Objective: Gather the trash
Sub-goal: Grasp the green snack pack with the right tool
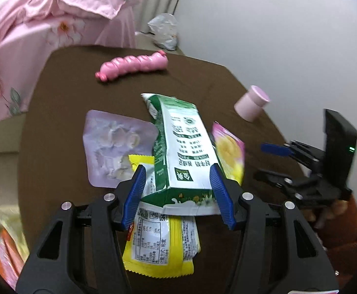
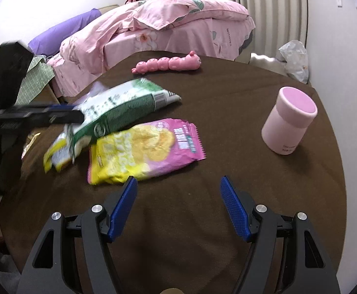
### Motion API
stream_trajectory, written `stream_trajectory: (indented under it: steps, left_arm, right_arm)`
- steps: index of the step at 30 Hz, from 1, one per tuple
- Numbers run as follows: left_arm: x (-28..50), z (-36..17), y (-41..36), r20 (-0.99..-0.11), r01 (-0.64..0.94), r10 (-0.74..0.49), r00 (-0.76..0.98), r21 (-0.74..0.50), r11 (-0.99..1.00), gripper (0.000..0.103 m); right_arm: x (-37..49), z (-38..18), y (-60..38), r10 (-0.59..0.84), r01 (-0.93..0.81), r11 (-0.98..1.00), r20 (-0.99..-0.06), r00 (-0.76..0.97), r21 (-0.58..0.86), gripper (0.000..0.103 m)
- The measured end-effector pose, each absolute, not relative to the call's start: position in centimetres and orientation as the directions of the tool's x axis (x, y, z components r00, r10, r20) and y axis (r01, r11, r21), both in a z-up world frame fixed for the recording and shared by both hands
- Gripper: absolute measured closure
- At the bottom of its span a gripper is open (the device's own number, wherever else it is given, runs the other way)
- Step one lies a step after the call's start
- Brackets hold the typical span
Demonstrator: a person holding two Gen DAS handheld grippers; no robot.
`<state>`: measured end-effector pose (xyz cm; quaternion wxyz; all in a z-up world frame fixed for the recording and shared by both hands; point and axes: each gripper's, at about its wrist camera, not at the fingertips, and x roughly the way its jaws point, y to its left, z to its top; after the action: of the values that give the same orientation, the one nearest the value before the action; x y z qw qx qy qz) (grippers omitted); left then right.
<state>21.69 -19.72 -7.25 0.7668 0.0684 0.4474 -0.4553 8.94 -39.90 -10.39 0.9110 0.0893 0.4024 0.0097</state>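
Left gripper [image 1: 177, 175] sits over the trash pile with its blue pads on either side of a green-and-white milk carton [image 1: 184, 144]; the jaws stand about half open and both pads appear to press the carton's sides, so the carton is gripped. In the right wrist view the carton [image 2: 119, 107] looks lifted at its left end, blurred, with the left gripper's arm reaching in from the left.

Under the carton's near end lies a yellow snack wrapper [image 1: 159, 245], flat on the brown table [image 1: 63, 112]. A pale purple pouch [image 1: 114, 144] lies just left of the carton, touching the yellow wrapper's far corner. A pink-and-yellow chip bag [image 1: 227, 152] lies right of the carton, its edge behind the right pad; whether it touches the pad I cannot tell.

Right gripper [image 2: 178, 196] hovers over bare tablecloth, jaws wide apart, nothing between them. The chip bag [image 2: 144, 152] lies just beyond its left fingertip.

Other items on the table: pink caterpillar toy [image 2: 168, 65] at the far edge, pink cylindrical cup [image 2: 288, 120] upright at the right, well apart from the trash. Beyond the table: bed with pink floral bedding [image 2: 168, 17] and a clear plastic bag [image 2: 294, 60] on the floor by the wall.
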Motion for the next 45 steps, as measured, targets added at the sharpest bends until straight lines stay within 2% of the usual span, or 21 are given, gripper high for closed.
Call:
stream_trajectory:
  steps: [6,12,17,20,23,30,32,34,39,41,44,45]
  left_arm:
    - [21.7,-6.1,-16.0,-0.707,0.663,-0.637,0.308,-0.32,0.677,0.051]
    - [21.0,-6.3,-12.9,-0.748,0.444,-0.404,0.526,-0.164,0.881,0.051]
    - [19.5,-6.7,-12.0,-0.756,0.437,-0.345,0.555,-0.088,0.895,0.051]
    - [19.1,-6.6,-11.0,-0.756,0.432,-0.362,0.546,-0.115,0.894,0.051]
    - [18.8,-6.3,-10.3,-0.745,0.433,-0.385,0.544,-0.144,0.89,0.051]
    - [17.5,-6.4,-8.6,-0.734,0.444,-0.429,0.527,-0.193,0.875,0.051]
    - [17.2,-6.4,-8.2,-0.725,0.443,-0.444,0.526,-0.212,0.871,0.051]
    - [17.1,-6.5,-8.0,-0.72,0.439,-0.456,0.523,-0.231,0.868,0.051]
    - [16.8,-6.8,-8.3,-0.72,0.446,-0.469,0.512,-0.244,0.861,0.051]
    - [16.7,-6.8,-8.5,-0.719,0.455,-0.476,0.505,-0.247,0.856,0.051]
    - [16.2,-6.8,-8.6,-0.716,0.476,-0.491,0.496,-0.249,0.843,0.051]
    - [16.1,-6.8,-8.7,-0.713,0.484,-0.498,0.493,-0.251,0.838,0.051]
  right_arm:
    - [9.5,-9.1,-39.3,0.112,0.067,0.972,-0.692,0.714,0.227,0.036]
    - [13.6,-6.6,-37.3,0.237,0.017,0.932,-0.643,0.729,0.363,0.036]
    - [19.7,-5.9,-35.1,0.224,0.042,0.938,-0.692,0.686,0.345,0.036]
    - [21.5,-5.5,-32.7,0.166,0.007,0.974,-0.73,0.663,0.227,0.036]
    - [21.0,-5.7,-31.2,0.166,-0.056,0.984,-0.752,0.638,0.17,0.037]
    - [15.5,-7.2,-31.9,0.045,-0.057,0.998,-0.796,0.604,0.013,0.038]
    - [14.2,-7.1,-33.0,0.031,-0.021,1.0,-0.793,0.609,0.022,0.038]
    - [13.4,-6.5,-34.6,0.069,0.018,0.995,-0.78,0.622,0.103,0.038]
    - [16.3,-6.5,-36.4,0.154,0.059,0.97,-0.786,0.599,0.235,0.038]
    - [18.2,-7.1,-36.2,0.165,0.051,0.971,-0.811,0.562,0.232,0.038]
    - [21.7,-8.7,-35.3,0.119,0.041,0.987,-0.877,0.465,0.155,0.038]
    - [21.9,-8.7,-35.2,0.119,0.036,0.988,-0.879,0.461,0.152,0.044]
